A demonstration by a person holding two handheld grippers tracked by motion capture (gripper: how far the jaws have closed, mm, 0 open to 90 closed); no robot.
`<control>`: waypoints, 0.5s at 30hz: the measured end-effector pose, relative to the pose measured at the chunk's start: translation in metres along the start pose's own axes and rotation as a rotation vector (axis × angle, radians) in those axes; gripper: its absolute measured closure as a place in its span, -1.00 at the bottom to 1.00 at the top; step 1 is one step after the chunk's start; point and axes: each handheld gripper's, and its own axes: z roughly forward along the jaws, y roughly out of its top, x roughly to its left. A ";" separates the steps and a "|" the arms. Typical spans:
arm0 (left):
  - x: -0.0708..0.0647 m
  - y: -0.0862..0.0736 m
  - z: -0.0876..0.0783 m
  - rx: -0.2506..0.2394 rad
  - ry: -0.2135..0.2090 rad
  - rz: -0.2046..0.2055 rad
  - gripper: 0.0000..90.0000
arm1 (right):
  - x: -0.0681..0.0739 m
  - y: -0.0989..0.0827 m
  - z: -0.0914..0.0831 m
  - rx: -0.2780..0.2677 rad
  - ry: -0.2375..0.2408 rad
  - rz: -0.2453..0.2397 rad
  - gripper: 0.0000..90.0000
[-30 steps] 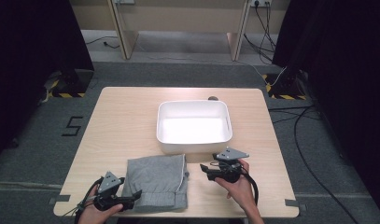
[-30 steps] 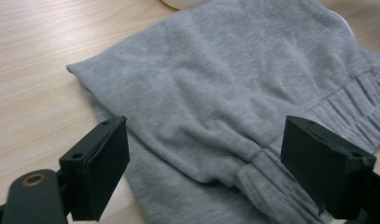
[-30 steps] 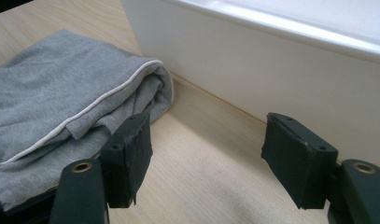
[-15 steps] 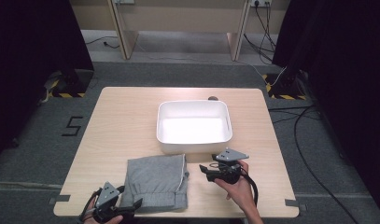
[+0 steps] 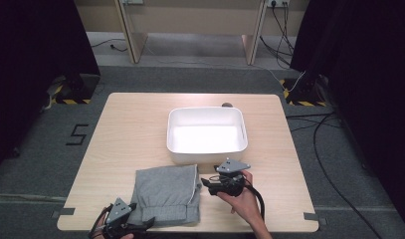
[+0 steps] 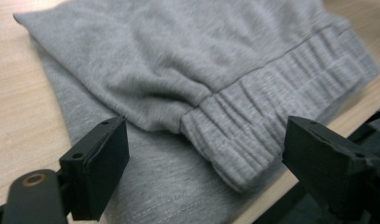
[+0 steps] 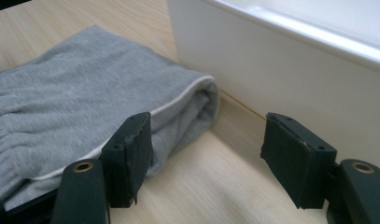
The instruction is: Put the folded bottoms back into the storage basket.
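The folded grey garment [image 5: 167, 194] lies just in front of the white tub [image 5: 207, 133]. Both grippers flank it, jaws spread, pinching nothing: left gripper [image 5: 140, 227] at its near-left hem, right gripper [image 5: 206, 184] just beside its right edge. Likely step: approaching to grasp; next, both must close on its edges.

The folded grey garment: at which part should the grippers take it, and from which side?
Probably the two near-side corners of the folded grey garment: the left gripper at the ribbed cuff, the right gripper at the folded edge beside the white tub. Both stand open, level with the table.
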 end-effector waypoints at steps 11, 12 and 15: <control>0.009 -0.001 0.004 0.064 0.017 -0.022 -0.68 | 0.014 0.015 0.017 -0.004 0.040 -0.027 -0.28; 0.008 -0.002 0.006 0.076 0.015 -0.012 -0.68 | 0.015 0.016 0.020 -0.008 0.049 -0.037 -0.29; 0.004 -0.003 0.010 0.096 0.026 0.012 -0.73 | 0.019 0.022 0.036 0.001 0.045 -0.035 -0.36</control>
